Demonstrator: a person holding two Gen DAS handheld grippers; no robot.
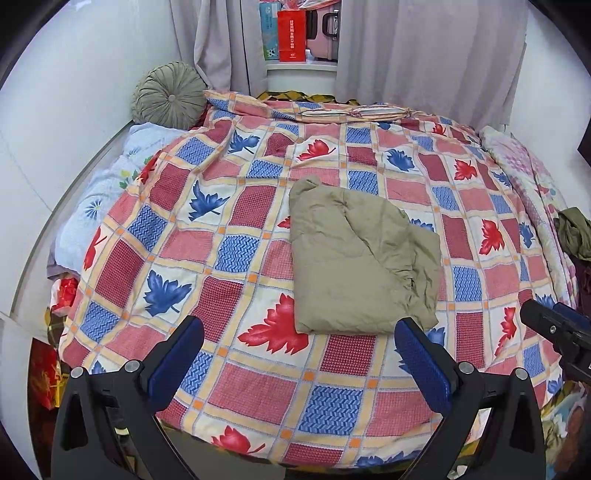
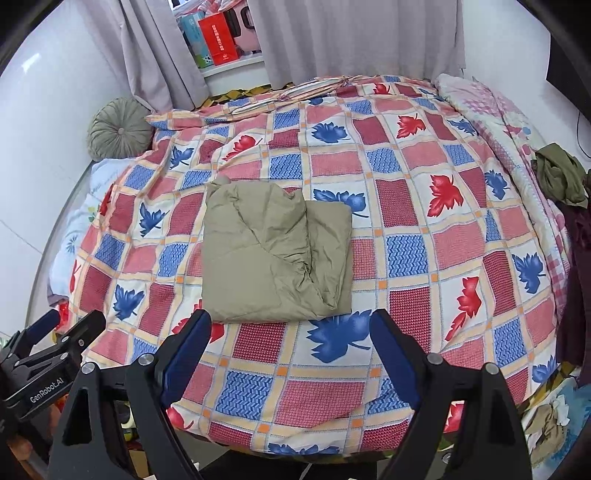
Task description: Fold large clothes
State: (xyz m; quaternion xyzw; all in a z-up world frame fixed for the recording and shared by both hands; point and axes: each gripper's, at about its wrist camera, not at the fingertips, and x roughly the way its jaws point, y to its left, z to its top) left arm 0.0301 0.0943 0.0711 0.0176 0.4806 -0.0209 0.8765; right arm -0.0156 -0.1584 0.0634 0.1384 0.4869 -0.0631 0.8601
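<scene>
A khaki green garment (image 1: 360, 258) lies folded into a rough rectangle on the bed's checked maple-leaf cover (image 1: 236, 288). It also shows in the right wrist view (image 2: 273, 254), near the bed's middle. My left gripper (image 1: 299, 332) is open and empty, held above the bed's near edge just short of the garment. My right gripper (image 2: 290, 325) is open and empty too, hovering just short of the garment's near edge. The right gripper shows at the right edge of the left wrist view (image 1: 557, 325). The left gripper shows at the lower left of the right wrist view (image 2: 55, 332).
A round green cushion (image 1: 168, 96) sits at the bed's far left corner. A crumpled olive cloth (image 2: 559, 177) and dark clothes (image 2: 578, 280) hang at the bed's right side. Grey curtains (image 1: 424, 48) and a shelf with a red box (image 1: 291, 35) stand behind the bed.
</scene>
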